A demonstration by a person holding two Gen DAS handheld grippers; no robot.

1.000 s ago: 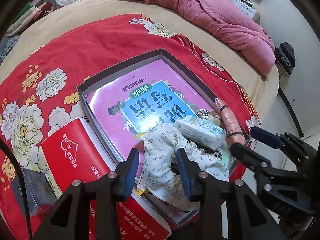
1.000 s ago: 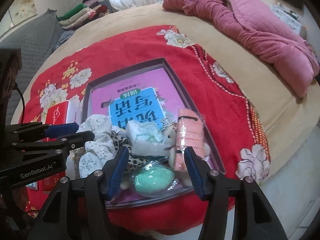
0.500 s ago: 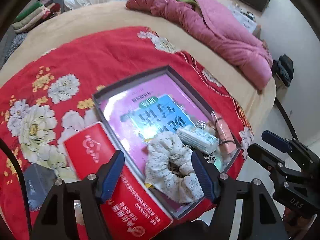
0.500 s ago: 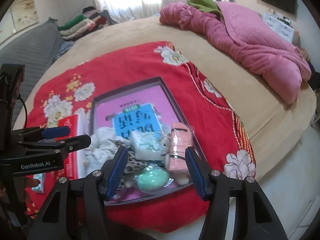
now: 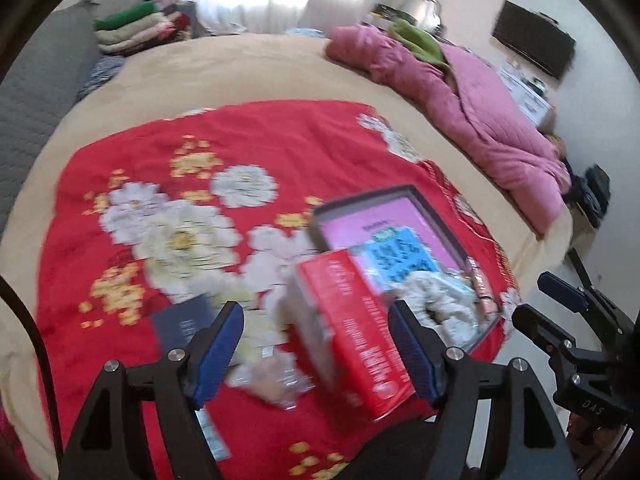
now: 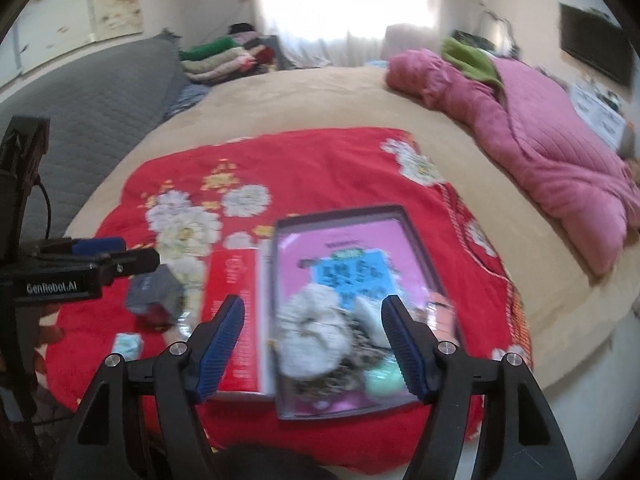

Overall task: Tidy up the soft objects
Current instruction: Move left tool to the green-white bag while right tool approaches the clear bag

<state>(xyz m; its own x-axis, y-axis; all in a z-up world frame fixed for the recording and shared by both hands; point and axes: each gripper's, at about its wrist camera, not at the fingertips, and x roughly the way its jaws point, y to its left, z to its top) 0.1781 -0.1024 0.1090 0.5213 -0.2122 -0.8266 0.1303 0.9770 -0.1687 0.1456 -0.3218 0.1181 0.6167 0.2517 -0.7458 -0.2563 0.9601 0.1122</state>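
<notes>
Left gripper [image 5: 316, 352]: jaws are spread wide and nothing is held; the red box [image 5: 352, 332] is seen between and beyond the blue pads, apart from them as far as the blur allows
Right gripper [image 6: 312, 348]: jaws are likewise held wide and empty, hovering on the near side of the tray [image 6: 280, 360]
Soft objects already gathered: a white floral cloth [image 6: 312, 332], a leopard-print piece [image 6: 352, 372], a mint-green item [image 6: 384, 380] and a pink roll [image 6: 440, 312] are heaped at the near end of the tray, on the pink book [image 6: 344, 248] that lines it
Loose items: a clear plastic packet [image 5: 272, 376] is found on the red floral blanket [image 5: 200, 152] just ahead of the left claw and slightly to its left; a dark grey box [image 6: 156, 292] and a small pale packet [image 6: 128, 344] are placed farther left, outside the tray
Deciding relation: the loose items are all set left of the tray, with the red box standing between; they are judged nearer to the left hand than to the right
Long axis: the red box is laid lengthwise along the tray's left wall, so a carry rightward is expected to pass over it
Uncertainty: both views are motion-blurred, and what the clear packet holds cannot be told
</notes>
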